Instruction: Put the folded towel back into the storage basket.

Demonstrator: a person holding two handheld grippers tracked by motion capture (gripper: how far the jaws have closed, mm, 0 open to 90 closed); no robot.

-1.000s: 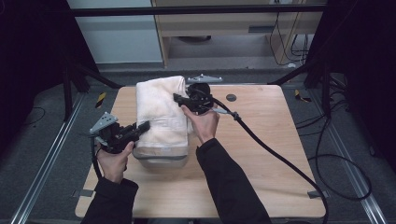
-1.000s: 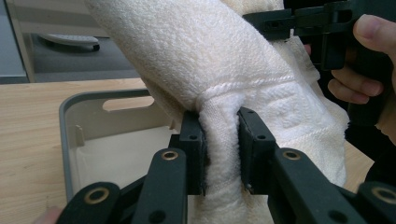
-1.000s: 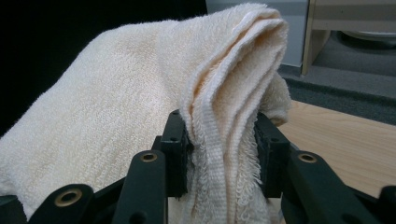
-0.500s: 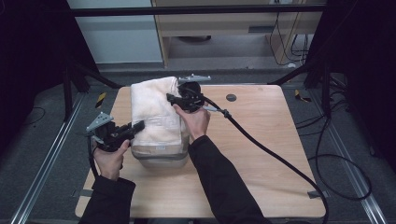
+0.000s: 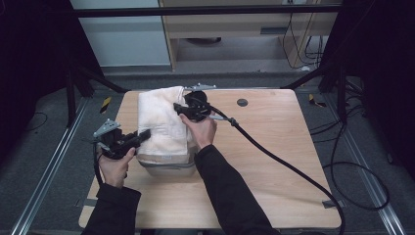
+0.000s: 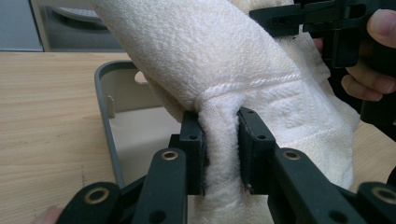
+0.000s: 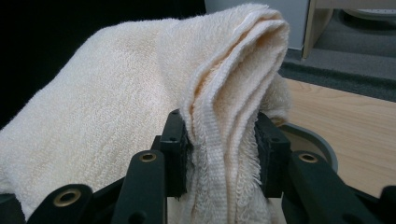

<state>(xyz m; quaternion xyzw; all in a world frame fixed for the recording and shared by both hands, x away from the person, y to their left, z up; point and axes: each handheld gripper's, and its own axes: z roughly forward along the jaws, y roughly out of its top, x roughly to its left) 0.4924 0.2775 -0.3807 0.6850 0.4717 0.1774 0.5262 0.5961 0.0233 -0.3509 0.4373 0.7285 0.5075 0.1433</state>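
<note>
On the wooden table (image 5: 274,147), left half: cream towel (image 5: 161,120) draped over a grey bin (image 5: 169,168) | left gripper (image 6: 219,140) pinches the towel's near edge | right gripper (image 7: 222,144) clamps its folded far edge | black cable (image 5: 284,161) crosses table at right.

Beyond your wooden table (image 5: 284,142) you see a pale cabinet (image 5: 120,34), a wooden shelf unit (image 5: 235,24) and floor cables (image 5: 362,166).

No legible text or labels.
</note>
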